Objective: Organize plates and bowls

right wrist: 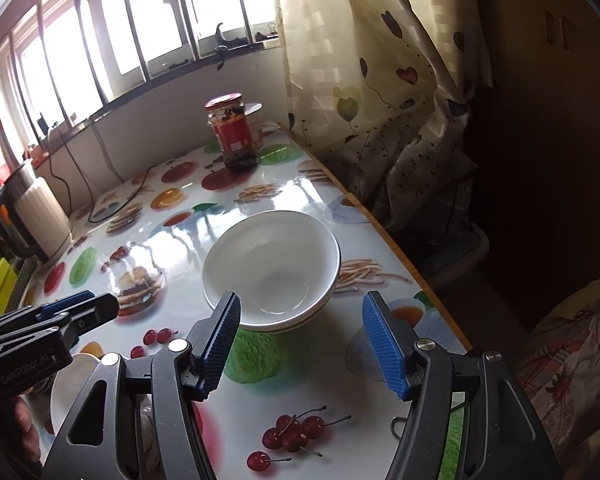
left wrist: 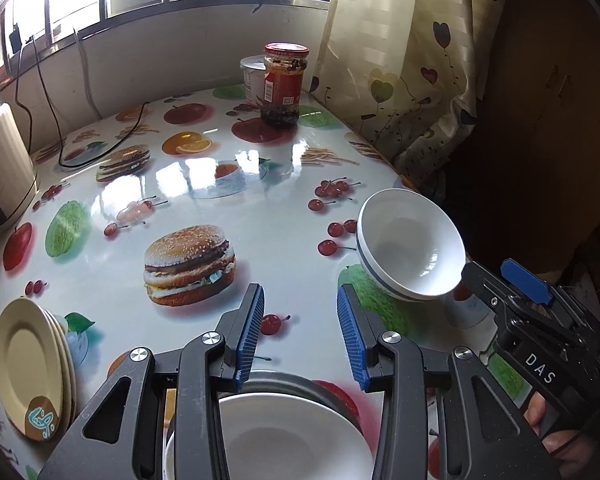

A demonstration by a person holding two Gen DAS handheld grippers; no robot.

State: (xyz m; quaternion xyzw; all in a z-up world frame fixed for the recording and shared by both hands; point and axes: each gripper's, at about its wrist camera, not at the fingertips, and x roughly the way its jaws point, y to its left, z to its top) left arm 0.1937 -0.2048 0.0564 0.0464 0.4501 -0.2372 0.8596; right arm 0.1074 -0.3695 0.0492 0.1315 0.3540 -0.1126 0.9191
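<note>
Two white bowls [right wrist: 272,264], nested with a dark band on the outside, rest on the fruit-print table [right wrist: 260,400] near its right edge. My right gripper [right wrist: 302,344] is open just in front of them. Its blue pads flank the stack's near side without pressing it. In the left wrist view the bowls [left wrist: 410,248] lie at the right, with the right gripper [left wrist: 488,270] at their rim. My left gripper [left wrist: 300,332] is open and empty above another white bowl [left wrist: 288,432] set in a grey-rimmed dish. A stack of cream plates [left wrist: 28,368] lies at the left.
A red-lidded jar [left wrist: 283,84] and a white tub [left wrist: 252,76] stand at the table's far end. A cream kettle [left wrist: 4,160] with a black cable [left wrist: 60,152] is at the far left. A curtain [left wrist: 400,80] hangs along the table's right edge.
</note>
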